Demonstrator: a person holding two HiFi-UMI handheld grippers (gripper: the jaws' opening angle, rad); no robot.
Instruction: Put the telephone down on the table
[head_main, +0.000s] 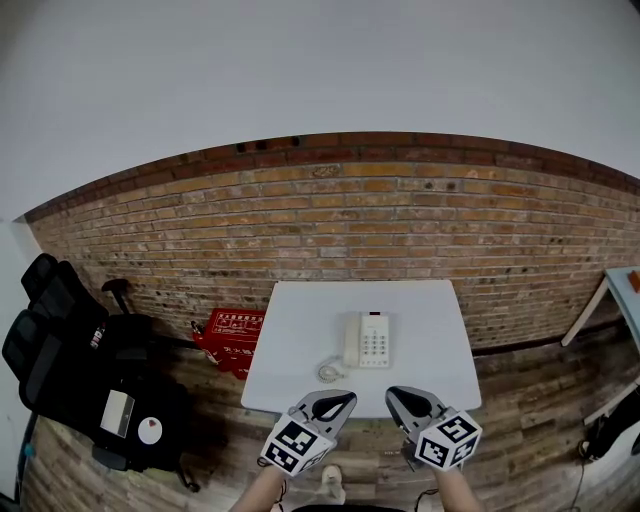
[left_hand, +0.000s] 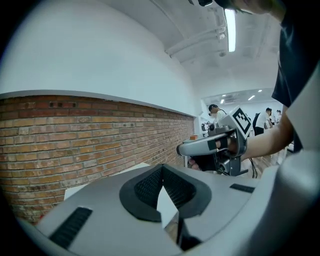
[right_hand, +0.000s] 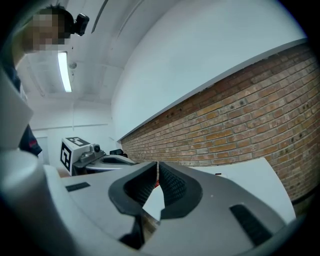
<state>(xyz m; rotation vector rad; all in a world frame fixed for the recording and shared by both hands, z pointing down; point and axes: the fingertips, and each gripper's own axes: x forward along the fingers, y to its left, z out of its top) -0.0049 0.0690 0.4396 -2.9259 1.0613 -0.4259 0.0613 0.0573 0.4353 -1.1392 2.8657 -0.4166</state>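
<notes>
A cream push-button telephone (head_main: 366, 340) lies flat on the white table (head_main: 430, 330), its handset on the cradle and its coiled cord (head_main: 330, 371) at its near left. My left gripper (head_main: 346, 399) hovers over the table's near edge, shut and empty, just short of the cord. My right gripper (head_main: 393, 394) hangs beside it, also shut with nothing held. In the left gripper view the pads (left_hand: 150, 187) meet, and the right gripper (left_hand: 212, 146) shows beyond them. The right gripper view shows its pads (right_hand: 172, 184) together over the table (right_hand: 245, 182), with the left gripper (right_hand: 92, 157) alongside.
A brick wall (head_main: 350, 220) runs behind the table. A red crate (head_main: 232, 332) sits on the wooden floor at the table's left, and black office chairs (head_main: 60, 340) stand further left. Another table's corner (head_main: 625, 285) shows at the right.
</notes>
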